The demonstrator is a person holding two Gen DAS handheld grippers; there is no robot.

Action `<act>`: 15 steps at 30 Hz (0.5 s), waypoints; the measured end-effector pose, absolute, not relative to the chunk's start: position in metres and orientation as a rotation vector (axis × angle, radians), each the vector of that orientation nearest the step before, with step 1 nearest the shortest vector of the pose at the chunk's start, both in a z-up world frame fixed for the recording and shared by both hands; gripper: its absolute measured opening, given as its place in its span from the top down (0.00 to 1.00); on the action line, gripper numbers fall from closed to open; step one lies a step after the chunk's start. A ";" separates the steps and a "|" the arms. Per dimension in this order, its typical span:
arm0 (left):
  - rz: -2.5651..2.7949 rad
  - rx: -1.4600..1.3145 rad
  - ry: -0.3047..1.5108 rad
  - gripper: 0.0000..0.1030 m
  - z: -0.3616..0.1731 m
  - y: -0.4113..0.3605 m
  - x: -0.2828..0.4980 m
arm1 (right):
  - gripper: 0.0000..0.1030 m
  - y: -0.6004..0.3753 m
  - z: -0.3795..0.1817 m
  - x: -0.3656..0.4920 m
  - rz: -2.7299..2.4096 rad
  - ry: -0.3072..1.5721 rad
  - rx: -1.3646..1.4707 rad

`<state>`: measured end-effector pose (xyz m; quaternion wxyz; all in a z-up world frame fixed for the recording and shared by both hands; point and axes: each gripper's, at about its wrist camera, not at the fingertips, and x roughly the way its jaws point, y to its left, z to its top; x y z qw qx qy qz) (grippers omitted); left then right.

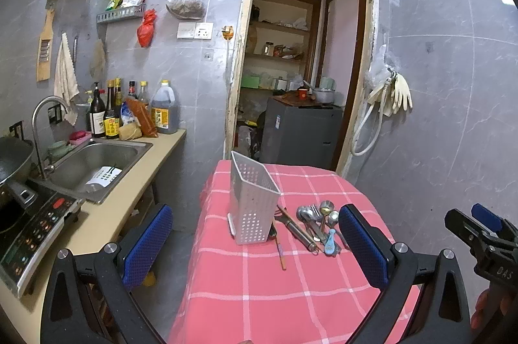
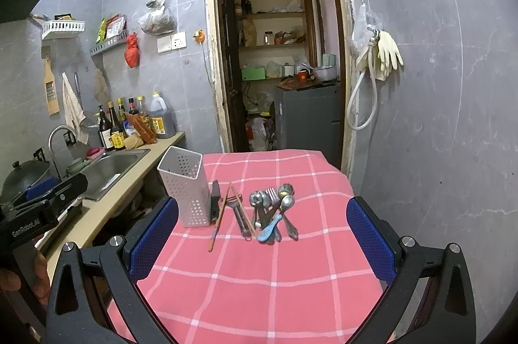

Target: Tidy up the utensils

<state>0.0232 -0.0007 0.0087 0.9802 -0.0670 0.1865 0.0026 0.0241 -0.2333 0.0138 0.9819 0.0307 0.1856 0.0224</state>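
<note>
With both my left gripper [image 1: 255, 250] and right gripper [image 2: 262, 234] spread and empty, nothing is sorted, so I next pinch one piece from the loose metal cutlery pile [image 2: 272, 211] for the white perforated plastic holder [image 2: 187, 191] left of it.

Table [image 2: 275, 279] wearing pink checked cloth. White perforated utensil holder [image 2: 189, 191] standing near far left corner; chopsticks [image 2: 220, 214], peeler [image 2: 241, 219], spoon-and-fork pile [image 2: 273, 208] lying beside it, mid-surface.

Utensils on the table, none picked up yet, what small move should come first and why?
Probably bring the open right gripper forward to the spoon pile, likely the blue spoon on top. Both grippers are empty, everything lies loose beside the white holder.
</note>
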 end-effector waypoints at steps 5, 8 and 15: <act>-0.011 -0.138 0.373 0.00 0.012 -0.002 0.040 | 0.01 -0.230 0.021 0.042 0.037 0.367 0.048; -0.013 -0.141 0.375 0.00 0.013 -0.001 0.050 | 0.01 -0.232 0.025 0.055 0.036 0.367 0.046; -0.017 -0.150 0.399 0.00 0.013 -0.012 0.089 | 0.01 -0.243 0.027 0.099 0.052 0.371 0.026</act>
